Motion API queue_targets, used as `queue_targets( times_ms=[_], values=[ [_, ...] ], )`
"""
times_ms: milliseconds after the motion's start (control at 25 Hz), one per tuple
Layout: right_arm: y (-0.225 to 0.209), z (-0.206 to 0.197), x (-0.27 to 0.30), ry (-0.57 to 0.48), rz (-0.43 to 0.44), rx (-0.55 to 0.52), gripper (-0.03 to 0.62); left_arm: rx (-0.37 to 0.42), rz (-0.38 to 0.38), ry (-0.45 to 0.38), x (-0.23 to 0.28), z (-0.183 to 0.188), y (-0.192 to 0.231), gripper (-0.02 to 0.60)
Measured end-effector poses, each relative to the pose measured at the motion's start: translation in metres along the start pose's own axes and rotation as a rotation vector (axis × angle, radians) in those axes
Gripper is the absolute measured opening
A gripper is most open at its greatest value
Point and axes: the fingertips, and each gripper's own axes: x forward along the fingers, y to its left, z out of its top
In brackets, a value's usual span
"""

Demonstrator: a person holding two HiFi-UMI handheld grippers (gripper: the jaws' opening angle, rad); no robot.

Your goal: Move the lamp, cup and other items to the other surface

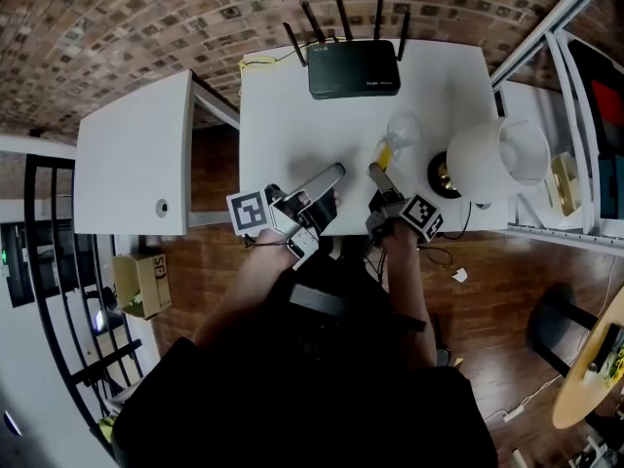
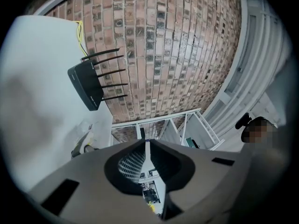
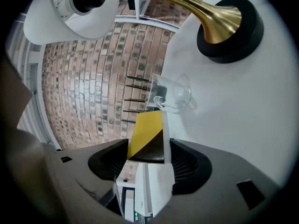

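While right claw (image 3: 147, 144) clamps yellow-black box (image 3: 145, 125), glass cup (image 3: 173, 94) sits at 12 o'clock (just beyond): forward drift could knock it over; left claw (image 2: 145, 143) clenched, empty.

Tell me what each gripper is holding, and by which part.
The right gripper grips a yellow-and-black box by its near end, squeezed across its two sides. The left gripper is shut and holds nothing.
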Motion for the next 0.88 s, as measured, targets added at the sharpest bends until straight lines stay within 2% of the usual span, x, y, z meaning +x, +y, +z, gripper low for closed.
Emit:
queue_targets(
  times_ms=[320,640,880],
  values=[
    [-0.019,0.007,0.029,-0.022,-0.071,0.017,0.305,-0.007,-0.006,0.019,0.003,0.030,0.006,0.026],
    [-0.025,0.010,0.051,-0.058,-0.104,0.045,0.307,-0.024,-0.016,0.033,0.003,0.052,0.012,0.026],
    [-0.024,0.011,0.057,-0.073,-0.116,0.061,0.347,-0.025,-0.012,0.045,0.003,0.061,0.018,0.026]
  ],
)
